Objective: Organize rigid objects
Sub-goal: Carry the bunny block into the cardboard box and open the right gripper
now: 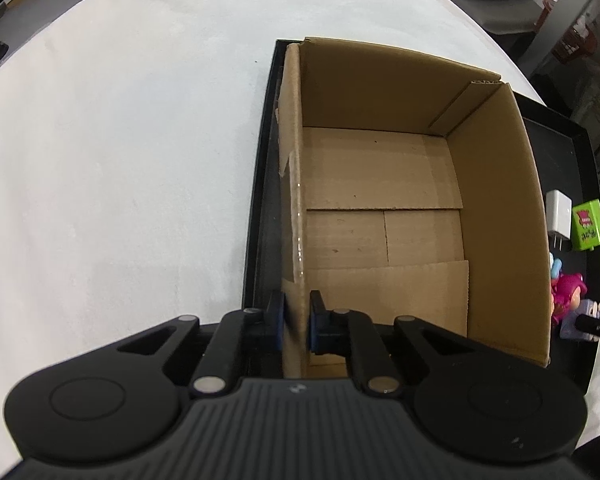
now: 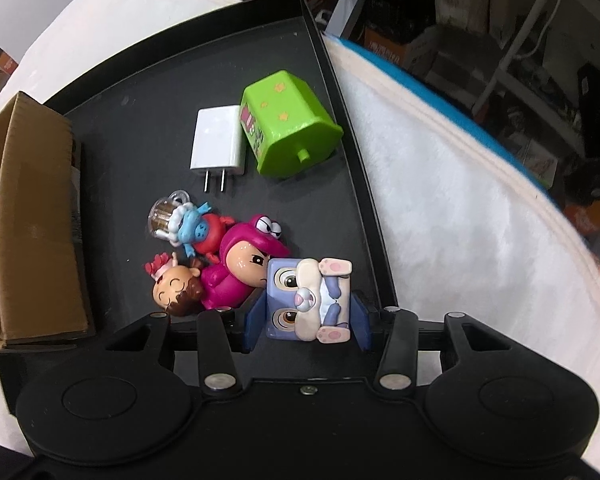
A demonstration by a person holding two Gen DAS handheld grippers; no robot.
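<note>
An empty cardboard box (image 1: 380, 200) stands in a black tray (image 1: 256, 200). My left gripper (image 1: 296, 320) is shut on the box's left wall near its front corner. In the right wrist view my right gripper (image 2: 306, 320) has its jaws around a purple bunny block toy (image 2: 308, 300) lying on the tray (image 2: 140, 128); the pads stand close beside it. Next to it lie a pink-hooded figure (image 2: 240, 268), a brown-haired girl figure (image 2: 176, 288), a blue and red figure (image 2: 198, 232), a white charger (image 2: 218, 140) and a green toy box (image 2: 288, 124).
The tray rests on a white cloth-covered table (image 1: 100, 160). The cardboard box (image 2: 32, 220) stands left of the toys in the right wrist view. The tray's right rim (image 2: 364, 184) runs close beside the toys. Shelves and clutter stand beyond the table.
</note>
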